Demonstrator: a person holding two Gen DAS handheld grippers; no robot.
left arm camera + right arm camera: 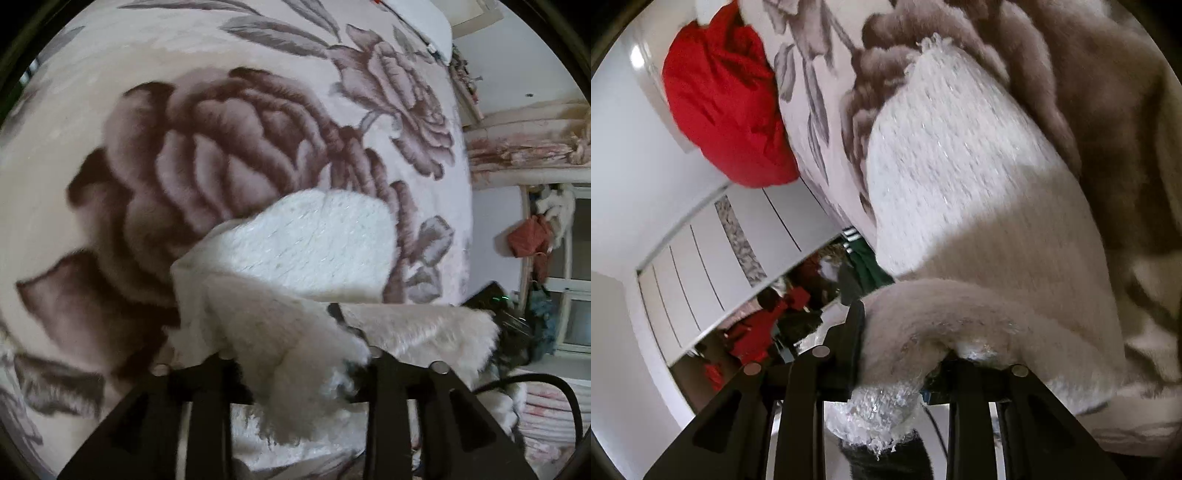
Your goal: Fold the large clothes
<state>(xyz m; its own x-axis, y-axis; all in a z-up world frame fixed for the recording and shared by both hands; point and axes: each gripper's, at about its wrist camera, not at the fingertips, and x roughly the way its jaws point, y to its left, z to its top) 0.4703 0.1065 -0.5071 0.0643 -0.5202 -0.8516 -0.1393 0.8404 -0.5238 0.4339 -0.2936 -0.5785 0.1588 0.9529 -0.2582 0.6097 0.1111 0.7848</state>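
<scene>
Gripping white fuzzy sweater (pixel 314 243), left claw (pixel 299 354) is clenched on a bunched fold of it; fabric drapes over & between both fingers (pixel 210 406), hiding the tips. Rest of sweater spreads fwd onto bed blanket (pixel 221 155) w/ big brown rose print. Right claw's dark body (pixel 513 325) shows at far edge of sweater, right side of view. Pillow (pixel 424 22) at top, window (pixel 576 266) at right.

Right wrist view: right claw (pixel 897 354) also clenched on sweater (pixel 960 166), a thick roll pinched betw. fingers (pixel 849 332), fluffy tuft poking out below. Sweater stretches up across blanket (pixel 1108 110). Red garment (pixel 724 99) lies at bed edge, left; wardrobe (pixel 713 251) behind.
</scene>
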